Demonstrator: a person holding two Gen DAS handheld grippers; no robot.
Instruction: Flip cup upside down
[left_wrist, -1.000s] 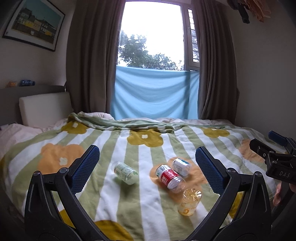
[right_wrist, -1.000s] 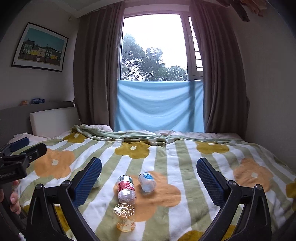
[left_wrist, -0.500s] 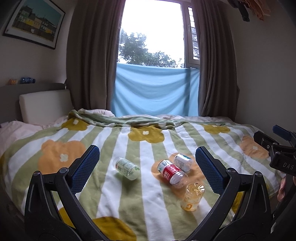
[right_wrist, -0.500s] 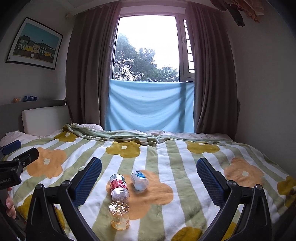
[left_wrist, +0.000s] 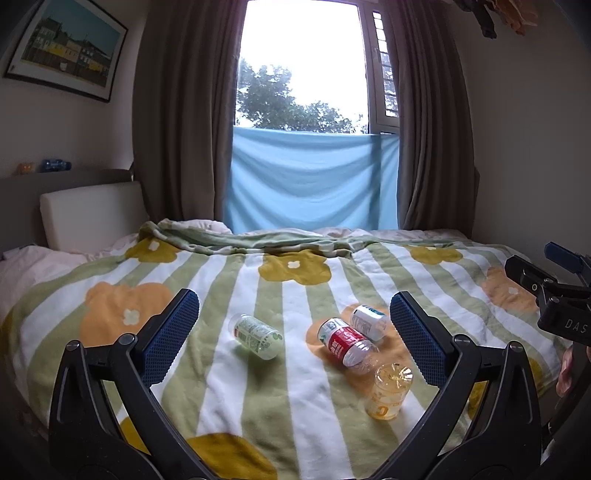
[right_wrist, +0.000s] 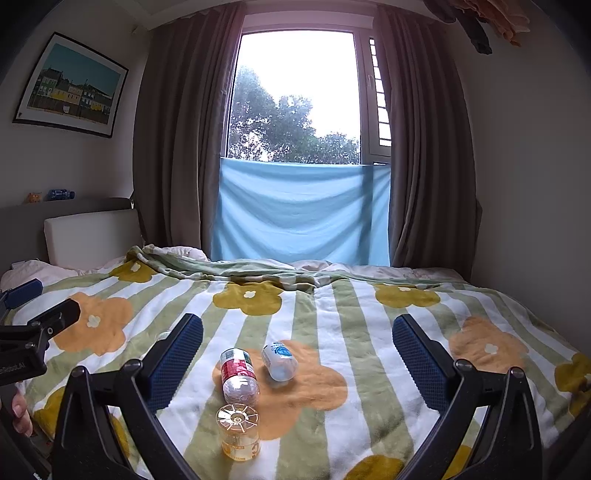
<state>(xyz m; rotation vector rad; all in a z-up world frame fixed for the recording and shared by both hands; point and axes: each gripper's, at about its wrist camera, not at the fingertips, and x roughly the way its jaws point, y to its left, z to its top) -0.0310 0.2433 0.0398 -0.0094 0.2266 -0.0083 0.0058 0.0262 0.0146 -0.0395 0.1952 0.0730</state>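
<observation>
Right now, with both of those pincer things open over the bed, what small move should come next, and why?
Probably ease the right hand-held gripper down and forward toward the yellow cup. The cup stands nearest, apart from the red-label bottle lying behind it on the blanket, and the open jaws hold nothing. The left hand-held gripper is open too.
</observation>
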